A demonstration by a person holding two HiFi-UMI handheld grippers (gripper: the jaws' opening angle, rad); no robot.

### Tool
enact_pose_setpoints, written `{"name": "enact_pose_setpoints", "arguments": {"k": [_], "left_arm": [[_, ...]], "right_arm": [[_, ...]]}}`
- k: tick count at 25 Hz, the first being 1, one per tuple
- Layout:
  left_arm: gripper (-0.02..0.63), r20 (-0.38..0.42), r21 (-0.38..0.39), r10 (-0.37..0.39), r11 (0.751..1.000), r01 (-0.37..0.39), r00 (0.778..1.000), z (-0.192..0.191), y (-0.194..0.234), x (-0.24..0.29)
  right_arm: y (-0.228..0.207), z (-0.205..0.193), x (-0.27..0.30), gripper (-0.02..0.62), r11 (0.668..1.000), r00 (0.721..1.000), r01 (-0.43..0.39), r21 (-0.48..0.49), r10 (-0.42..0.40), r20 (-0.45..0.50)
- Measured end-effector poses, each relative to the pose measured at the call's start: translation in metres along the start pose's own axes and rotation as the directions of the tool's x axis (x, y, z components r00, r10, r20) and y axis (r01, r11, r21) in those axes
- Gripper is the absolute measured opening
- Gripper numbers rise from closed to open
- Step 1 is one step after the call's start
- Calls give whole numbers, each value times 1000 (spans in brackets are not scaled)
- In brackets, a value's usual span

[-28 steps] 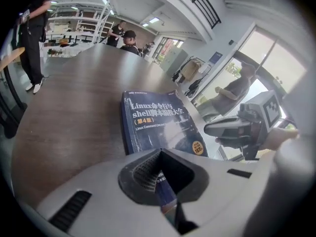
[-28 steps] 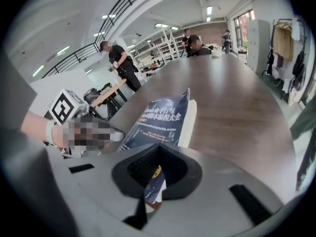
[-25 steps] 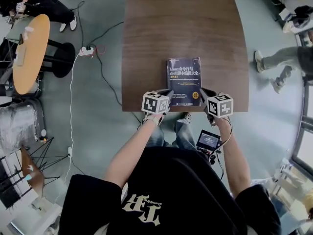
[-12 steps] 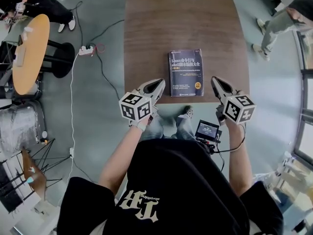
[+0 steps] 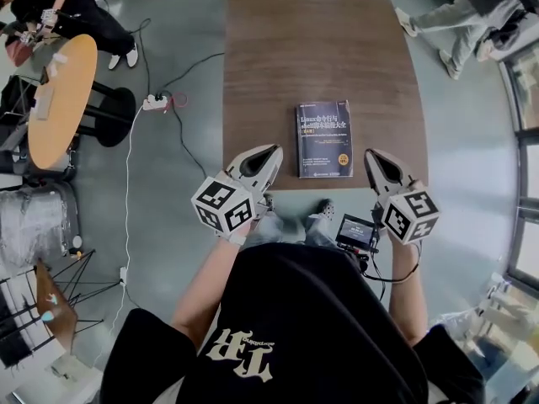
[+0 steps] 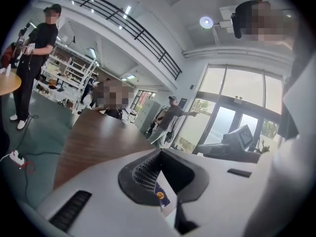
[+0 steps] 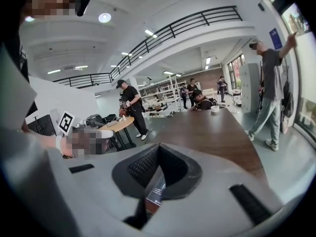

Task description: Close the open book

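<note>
The book (image 5: 324,139) lies shut on the table (image 5: 320,40) — job done, I judge. My left claw (image 5: 268,154) and right claw (image 5: 374,156) hover clear, jaws together, empty — next, just rest.

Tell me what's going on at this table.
A person stands at the near end of the brown table with a gripper in each hand. The dark blue book lies closed, front cover up, close to that edge. The left gripper and right gripper are held to either side of it, clear of the book, each with its jaws together and empty. The closing looks done.
</note>
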State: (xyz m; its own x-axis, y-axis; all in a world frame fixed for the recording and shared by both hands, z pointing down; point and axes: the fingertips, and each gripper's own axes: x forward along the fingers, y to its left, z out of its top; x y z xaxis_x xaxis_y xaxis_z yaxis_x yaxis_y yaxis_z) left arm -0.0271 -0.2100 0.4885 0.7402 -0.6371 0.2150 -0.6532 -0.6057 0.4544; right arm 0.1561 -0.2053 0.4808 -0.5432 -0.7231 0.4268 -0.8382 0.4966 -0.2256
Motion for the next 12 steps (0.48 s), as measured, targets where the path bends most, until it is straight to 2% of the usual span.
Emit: {"name": "enact_pose_setpoints", "arguments": {"k": [6, 12], "left_arm": [[6, 57, 73, -21, 997, 17, 998, 25, -20, -16], [6, 97, 90, -56, 995, 47, 994, 32, -37, -33]], "right_arm": [[35, 15, -10, -13, 993, 999, -18, -117, 23, 39], [77, 23, -15, -12, 949, 997, -50, -311, 68, 48]]}}
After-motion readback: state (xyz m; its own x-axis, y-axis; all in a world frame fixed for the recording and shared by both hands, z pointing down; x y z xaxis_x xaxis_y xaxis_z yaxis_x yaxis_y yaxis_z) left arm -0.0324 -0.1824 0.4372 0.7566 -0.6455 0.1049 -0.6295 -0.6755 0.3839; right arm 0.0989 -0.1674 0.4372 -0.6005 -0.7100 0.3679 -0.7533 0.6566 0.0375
